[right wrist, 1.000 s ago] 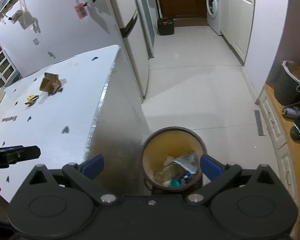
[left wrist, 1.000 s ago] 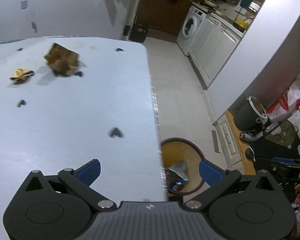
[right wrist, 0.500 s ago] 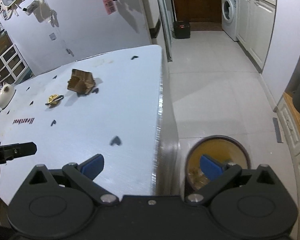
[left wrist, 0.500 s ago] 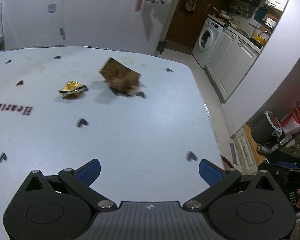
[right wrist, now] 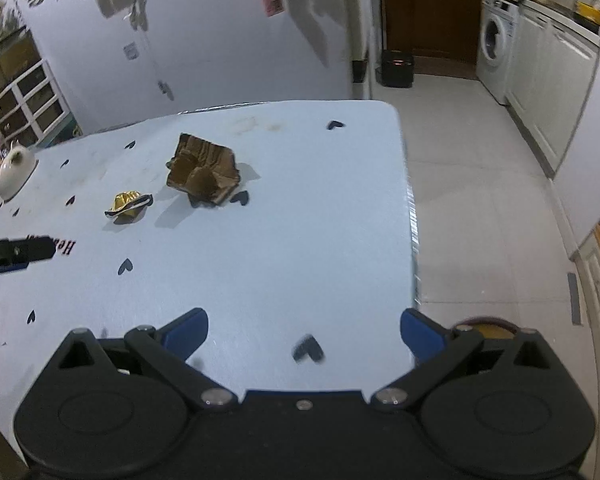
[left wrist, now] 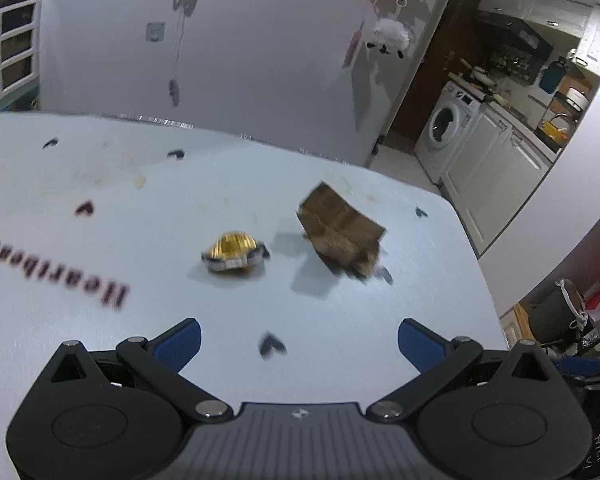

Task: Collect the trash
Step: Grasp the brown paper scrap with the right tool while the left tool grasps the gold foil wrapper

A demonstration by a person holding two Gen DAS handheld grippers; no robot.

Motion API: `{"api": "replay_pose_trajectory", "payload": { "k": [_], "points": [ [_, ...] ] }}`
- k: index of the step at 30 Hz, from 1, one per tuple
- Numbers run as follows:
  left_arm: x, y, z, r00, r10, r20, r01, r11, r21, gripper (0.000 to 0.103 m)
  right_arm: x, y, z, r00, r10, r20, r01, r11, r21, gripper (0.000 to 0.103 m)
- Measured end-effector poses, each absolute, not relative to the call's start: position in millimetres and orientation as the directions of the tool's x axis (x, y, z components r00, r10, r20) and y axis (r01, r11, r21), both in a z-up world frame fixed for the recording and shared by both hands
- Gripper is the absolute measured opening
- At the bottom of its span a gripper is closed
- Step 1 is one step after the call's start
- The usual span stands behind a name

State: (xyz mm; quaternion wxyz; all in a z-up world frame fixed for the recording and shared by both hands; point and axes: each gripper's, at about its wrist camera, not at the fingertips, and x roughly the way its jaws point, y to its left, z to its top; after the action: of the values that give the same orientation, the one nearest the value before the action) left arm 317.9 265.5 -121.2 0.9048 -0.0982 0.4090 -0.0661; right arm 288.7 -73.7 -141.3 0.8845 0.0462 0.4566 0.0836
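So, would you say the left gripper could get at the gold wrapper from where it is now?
Probably yes. The left gripper is open and empty, and only bare table lies between it and the gold wrapper. The crumpled brown cardboard sits apart to the wrapper's right.

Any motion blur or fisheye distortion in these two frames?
Left wrist view: the printed lettering and the heart mark near the tongs are smeared. Right wrist view: sharper on the crumpled brown box, but the nearest heart is blurred. Both bend the table edge.
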Motion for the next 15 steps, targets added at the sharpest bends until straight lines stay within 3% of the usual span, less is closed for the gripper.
{"api": "replay_pose_trajectory", "payload": {
  "k": [7, 15],
  "points": [
    [379, 288, -148, 0.624, -0.316, -0.715, 0.224, 0.948, -0.224, 0.103, 340, -43, -153, 0.566, 0.236, -0.790, -0.158, 0.971, 0.177, 0.103],
    [435, 305, -191, 0.614, -0.258, -0.746, 0.265, 0.958, -0.113, 0.103, 393, -8, -166, 0.562, 0.311, -0.766, -0.328, 0.934, 0.138, 0.103]
  ]
}}
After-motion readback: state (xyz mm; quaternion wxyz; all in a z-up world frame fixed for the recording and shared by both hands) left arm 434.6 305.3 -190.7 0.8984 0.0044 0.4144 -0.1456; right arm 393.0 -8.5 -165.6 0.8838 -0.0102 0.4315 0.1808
